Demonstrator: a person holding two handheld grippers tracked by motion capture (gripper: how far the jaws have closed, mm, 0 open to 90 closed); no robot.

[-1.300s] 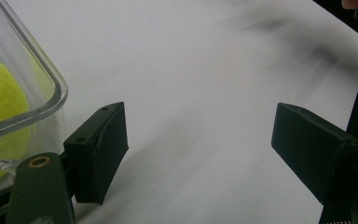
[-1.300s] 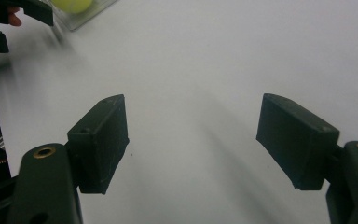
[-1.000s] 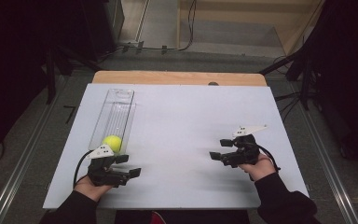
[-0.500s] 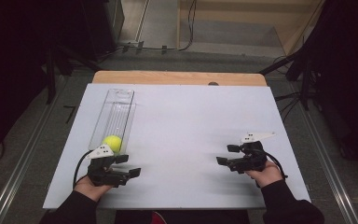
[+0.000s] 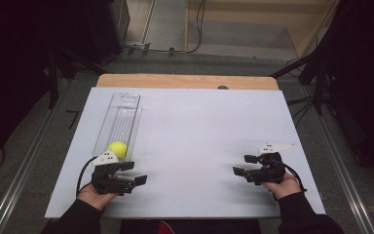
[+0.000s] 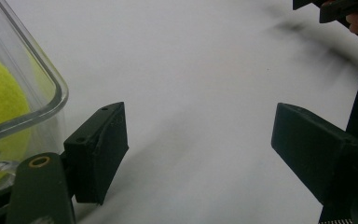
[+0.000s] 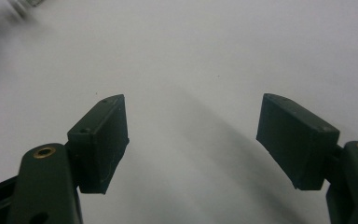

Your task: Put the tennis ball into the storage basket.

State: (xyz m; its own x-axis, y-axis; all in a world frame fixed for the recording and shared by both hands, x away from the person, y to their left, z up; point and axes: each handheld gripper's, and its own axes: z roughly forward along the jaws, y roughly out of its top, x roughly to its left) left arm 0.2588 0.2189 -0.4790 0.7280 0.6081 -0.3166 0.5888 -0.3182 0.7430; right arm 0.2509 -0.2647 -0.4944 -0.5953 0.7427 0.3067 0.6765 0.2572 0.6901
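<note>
Sitting at the near end of a clear tray [image 5: 121, 122], the yellow ball [image 5: 118, 149] lies just ahead of the left gripper [image 5: 135, 173], which is by far the nearer one. That tray's long axis runs away from the person across the white table [image 5: 199, 136]. Both the left gripper and the right gripper [image 5: 241, 165] stand with jaws spread wide, empty, touching nothing; the right one hovers well apart from the ball.

Bare counter [image 5: 195, 136] lies open between the two hands; the clear tray [image 5: 119, 122] with its ball [image 5: 118, 149] blocks the left side.
</note>
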